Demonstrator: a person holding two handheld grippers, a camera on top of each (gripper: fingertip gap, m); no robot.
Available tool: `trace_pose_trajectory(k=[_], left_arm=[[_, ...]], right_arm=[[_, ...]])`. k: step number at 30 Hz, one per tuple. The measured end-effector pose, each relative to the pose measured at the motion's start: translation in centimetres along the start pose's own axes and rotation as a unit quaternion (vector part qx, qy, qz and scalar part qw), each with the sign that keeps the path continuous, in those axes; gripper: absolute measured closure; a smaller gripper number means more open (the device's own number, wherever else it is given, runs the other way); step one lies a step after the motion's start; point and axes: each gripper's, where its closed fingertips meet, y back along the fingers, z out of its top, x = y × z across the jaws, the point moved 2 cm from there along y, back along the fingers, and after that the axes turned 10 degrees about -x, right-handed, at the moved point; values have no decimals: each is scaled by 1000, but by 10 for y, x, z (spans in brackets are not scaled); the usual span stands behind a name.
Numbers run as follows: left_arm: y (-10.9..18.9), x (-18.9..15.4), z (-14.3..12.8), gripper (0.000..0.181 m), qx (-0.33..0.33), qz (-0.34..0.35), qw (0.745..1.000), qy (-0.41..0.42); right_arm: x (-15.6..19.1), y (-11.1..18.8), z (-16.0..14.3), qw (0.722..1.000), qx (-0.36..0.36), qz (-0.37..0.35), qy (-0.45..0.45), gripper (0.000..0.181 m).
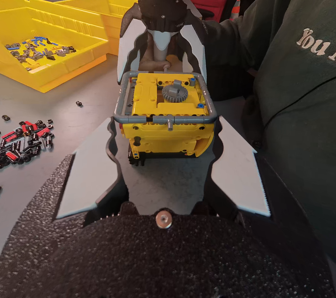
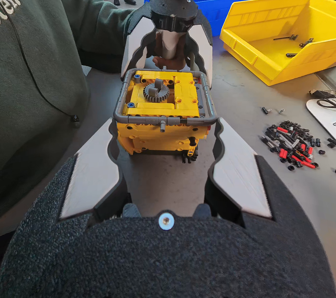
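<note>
A yellow brick-built block model stands on the grey table, with a grey rail frame around its top and a grey gear on it. My left gripper is open wide, its fingertips right at the model's near rail corners. My right gripper faces it from the far side, also open wide, flanking the far end. The right wrist view shows the same model between my right gripper and the left gripper. I cannot tell whether the fingers press on the rail.
A yellow bin with small parts stands left, and more yellow bins behind it. A loose pile of black, red and grey pins lies on the table, also in the right wrist view. Another yellow bin and a blue bin stand beyond. A person in a green sweatshirt is close. Across from one pair of fingers to the other is roughly 6 cm.
</note>
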Motion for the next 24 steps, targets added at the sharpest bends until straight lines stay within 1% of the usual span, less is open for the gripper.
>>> trace_pose_trajectory(k=[15,24], left_arm=[[0,-3,0,78,21,8,1000,-9],[-1,-4,-1,79,22,9,1000,-9]], right_arm=[[4,2,-1,999,-32,-1,1,79],[5,3,-1,1000,-25,4,1,79]])
